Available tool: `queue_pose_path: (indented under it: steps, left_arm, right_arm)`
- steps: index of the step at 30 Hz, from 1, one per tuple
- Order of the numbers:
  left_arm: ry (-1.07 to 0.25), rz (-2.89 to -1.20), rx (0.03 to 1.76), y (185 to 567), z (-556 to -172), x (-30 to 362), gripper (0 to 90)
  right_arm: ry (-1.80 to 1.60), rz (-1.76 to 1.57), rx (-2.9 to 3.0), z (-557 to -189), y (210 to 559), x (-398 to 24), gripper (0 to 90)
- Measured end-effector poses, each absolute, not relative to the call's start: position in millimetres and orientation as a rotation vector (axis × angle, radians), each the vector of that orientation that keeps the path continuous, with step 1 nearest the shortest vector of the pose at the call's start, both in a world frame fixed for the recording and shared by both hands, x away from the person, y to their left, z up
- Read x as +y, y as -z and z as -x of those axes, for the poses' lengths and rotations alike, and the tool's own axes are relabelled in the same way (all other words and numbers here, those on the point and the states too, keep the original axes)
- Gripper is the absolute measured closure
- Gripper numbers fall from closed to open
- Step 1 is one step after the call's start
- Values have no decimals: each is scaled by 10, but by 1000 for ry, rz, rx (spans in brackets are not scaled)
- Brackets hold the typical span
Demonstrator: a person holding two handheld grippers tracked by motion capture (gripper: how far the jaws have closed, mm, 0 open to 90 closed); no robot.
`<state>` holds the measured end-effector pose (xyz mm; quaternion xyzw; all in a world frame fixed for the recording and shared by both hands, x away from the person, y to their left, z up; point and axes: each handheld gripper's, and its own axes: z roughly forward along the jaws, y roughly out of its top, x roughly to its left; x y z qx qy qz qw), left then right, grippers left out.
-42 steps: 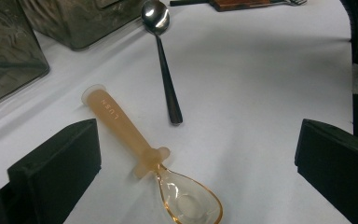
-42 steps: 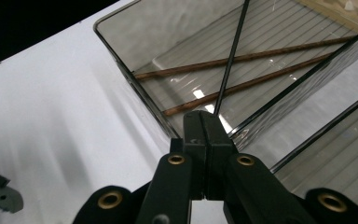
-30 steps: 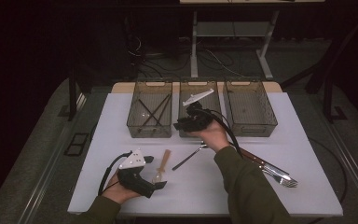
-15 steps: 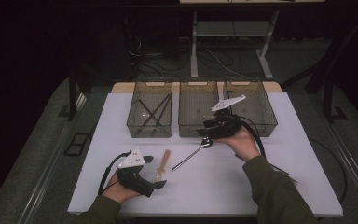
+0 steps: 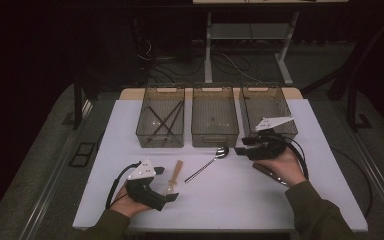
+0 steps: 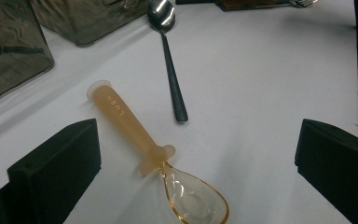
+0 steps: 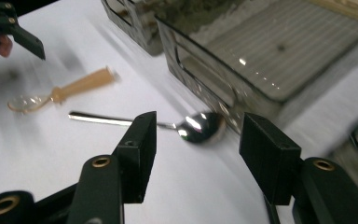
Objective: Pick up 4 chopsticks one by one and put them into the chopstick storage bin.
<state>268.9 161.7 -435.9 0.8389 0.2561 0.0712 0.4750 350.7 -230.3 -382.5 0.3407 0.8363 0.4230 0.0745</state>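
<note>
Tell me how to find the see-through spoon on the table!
Look at the white table, in front of the three bins. Just ahead of the left gripper lies the clear spoon. Unlike the shiny metal spoon beside it, it has a fat orange handle.

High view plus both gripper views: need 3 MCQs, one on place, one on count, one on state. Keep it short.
1. Where does the metal spoon lie?
A. in the middle bin
B. on the white table, in front of the middle bin
C. in the left gripper

2. How many clear bins stand at the far side of the table?
A. two
B. three
C. four

3. How do the right gripper jaws stand?
A. clamped on the spoon
B. shut on nothing
C. apart, nothing between the pads

Key: 1 B, the spoon rests on bare table with its bowl near the middle bin. 2 B, three bins side by side in the high view. 3 C, the right gripper view shows a gap, the spoon lying beyond the jaws.
</note>
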Motion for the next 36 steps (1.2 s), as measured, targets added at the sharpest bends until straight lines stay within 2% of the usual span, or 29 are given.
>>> queue_pose_path:
  steps: [9, 13, 20, 26, 36]
  left_arm:
    - [-171, -2054, 625, 4353, -2688, 1616, 0]
    - [-170, -2052, 624, 4351, -2685, 1616, 0]
    - [-171, -2050, 624, 4350, -2682, 1615, 0]
    - [-171, -2053, 624, 4352, -2684, 1612, 0]
    - [-170, -2059, 623, 4354, -2684, 1610, 0]
  right_arm:
    - [-1239, -1081, 2460, -3391, 3867, -2725, 466]
    - [-1209, -1126, 2436, -3353, 3900, -2922, 497]
    - [-1148, -1157, 2440, -3272, 3998, -3177, 584]
    - [-1068, -1170, 2481, -3197, 4111, -3371, 732]
    - [-940, -1185, 2565, -3168, 4300, -3485, 795]
